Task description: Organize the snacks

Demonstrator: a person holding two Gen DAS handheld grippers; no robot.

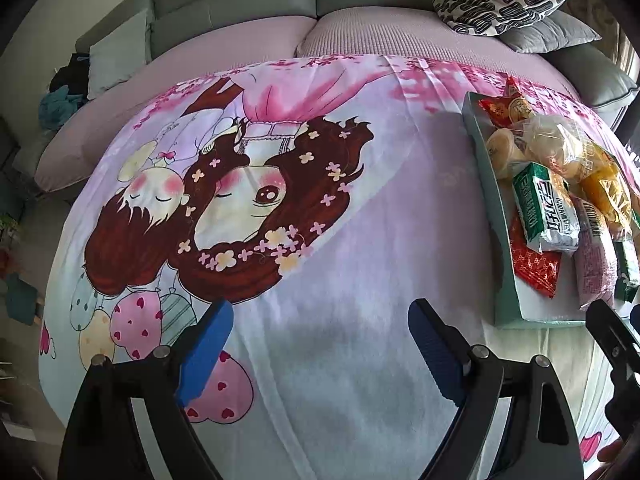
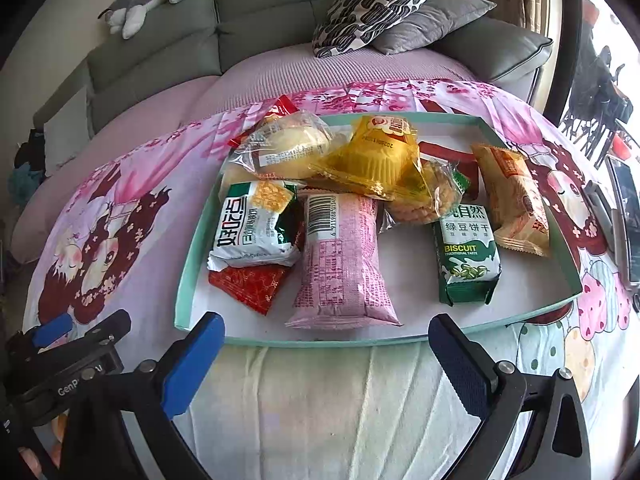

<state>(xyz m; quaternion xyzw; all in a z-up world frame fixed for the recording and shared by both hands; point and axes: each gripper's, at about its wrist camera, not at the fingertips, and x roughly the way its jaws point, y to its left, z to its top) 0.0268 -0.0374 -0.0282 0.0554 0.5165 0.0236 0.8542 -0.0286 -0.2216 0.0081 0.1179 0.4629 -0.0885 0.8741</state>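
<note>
Wrapped snacks, among them a pink barcode-printed packet (image 2: 340,256) and a green mung-bean biscuit packet (image 2: 468,256), lie heaped in the shallow teal-rimmed cardboard tray (image 2: 186,264) on the cartoon-print cloth (image 1: 320,240). Right gripper (image 2: 326,356) faces the tray's near rim, jaws spread and empty; left gripper (image 1: 320,344) likewise gapes over bare cloth, beside the tray. Scene fits either snacks gathered in or awaiting sorting.

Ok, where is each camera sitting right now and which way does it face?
Left wrist: sits behind the open left tongs, faces bare cartoon cloth and the sofa; the tray lies at its right edge, with the right tongs' tip.
Right wrist: sits behind the open right tongs, faces the tray of snacks head-on, pink packet nearest; left tongs show at lower left.
Shared: tray, cloth, sofa, patterned cushion.
</note>
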